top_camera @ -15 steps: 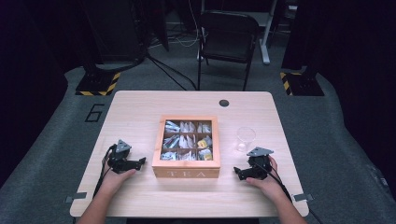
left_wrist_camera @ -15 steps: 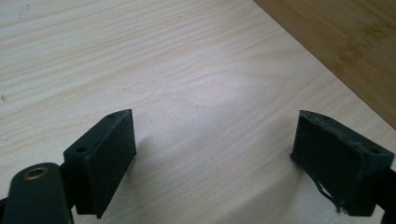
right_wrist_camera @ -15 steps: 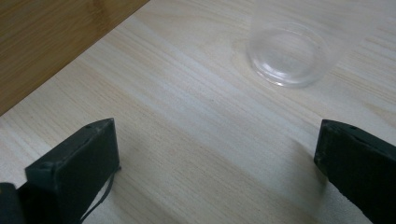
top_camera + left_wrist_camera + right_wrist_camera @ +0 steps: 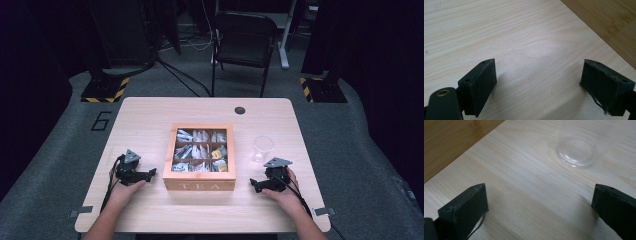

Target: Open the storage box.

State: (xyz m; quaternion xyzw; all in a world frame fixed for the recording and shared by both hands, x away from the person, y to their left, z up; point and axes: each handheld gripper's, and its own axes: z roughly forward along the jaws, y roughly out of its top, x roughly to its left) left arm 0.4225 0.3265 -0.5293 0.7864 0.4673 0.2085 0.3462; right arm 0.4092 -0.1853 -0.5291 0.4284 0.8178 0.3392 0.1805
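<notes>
A wooden tea box (image 4: 201,157) marked TEA stands open at the table's middle, its compartments holding several tea bags. My left gripper (image 4: 150,173) rests on the table left of the box, jaws wide open over bare wood (image 4: 539,82); the box's side (image 4: 609,22) is at the upper right there. My right gripper (image 4: 255,184) rests right of the box, open and empty (image 4: 540,211). A clear plastic cup (image 4: 263,149) stands upright just beyond it, and the right gripper view has the cup (image 4: 580,147) at the top and the box wall (image 4: 451,142) at the upper left.
The light wooden table (image 4: 210,210) has a round dark grommet (image 4: 239,110) near its far edge. A black chair (image 4: 245,35) stands behind the table. Cables trail from both grippers toward the near edge.
</notes>
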